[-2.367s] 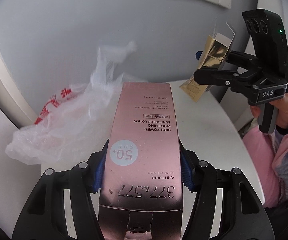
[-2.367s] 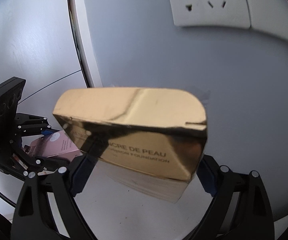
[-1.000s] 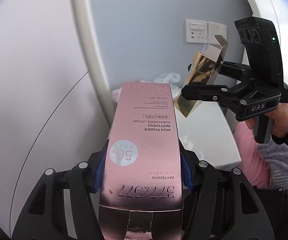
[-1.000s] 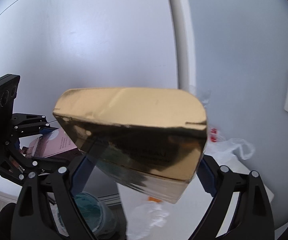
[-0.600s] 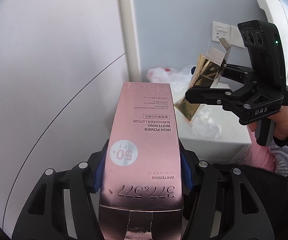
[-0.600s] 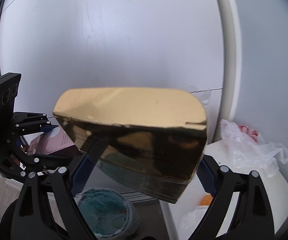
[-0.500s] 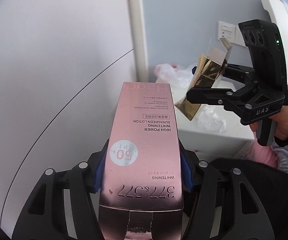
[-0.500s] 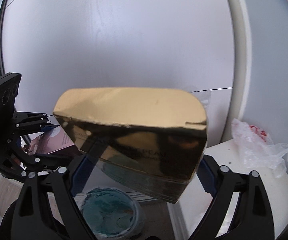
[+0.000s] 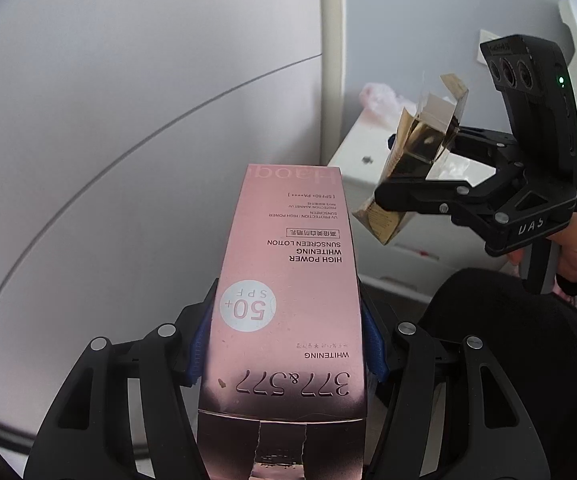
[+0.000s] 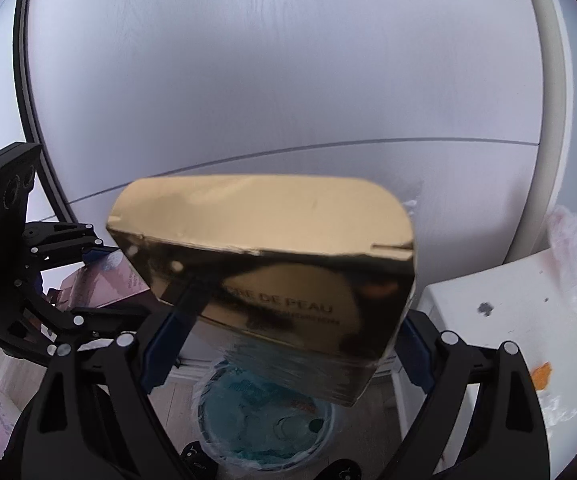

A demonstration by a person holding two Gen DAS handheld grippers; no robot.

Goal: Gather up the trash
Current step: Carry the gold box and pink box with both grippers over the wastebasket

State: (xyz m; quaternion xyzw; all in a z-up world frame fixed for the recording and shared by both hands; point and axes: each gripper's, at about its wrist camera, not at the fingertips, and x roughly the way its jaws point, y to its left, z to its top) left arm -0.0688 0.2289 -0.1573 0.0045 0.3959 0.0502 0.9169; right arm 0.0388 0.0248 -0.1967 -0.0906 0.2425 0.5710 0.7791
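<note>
Between the blue pads of the left claw (image 9: 284, 344) sits a pink sunscreen carton (image 9: 288, 280), pinched by its long sides and running away from the camera toward twelve o'clock, its print upside down in the left wrist view. At about two o'clock from it, the right claw (image 9: 416, 168) pinches a gold carton (image 9: 420, 160) across its width, the carton tilted with its opened flap end up; a hand (image 9: 576, 244) grips that claw's handle. In the right wrist view the gold carton (image 10: 288, 272) fills the centre between the pads, and at six o'clock below it stands a bin lined with a teal bag (image 10: 256, 424) on the floor. At three to four o'clock lies the white surface (image 10: 488, 292), carrying a crumpled clear plastic bag (image 10: 576, 264) and an orange scrap (image 10: 541, 376). The left claw (image 10: 100, 280) shows at nine o'clock.
</note>
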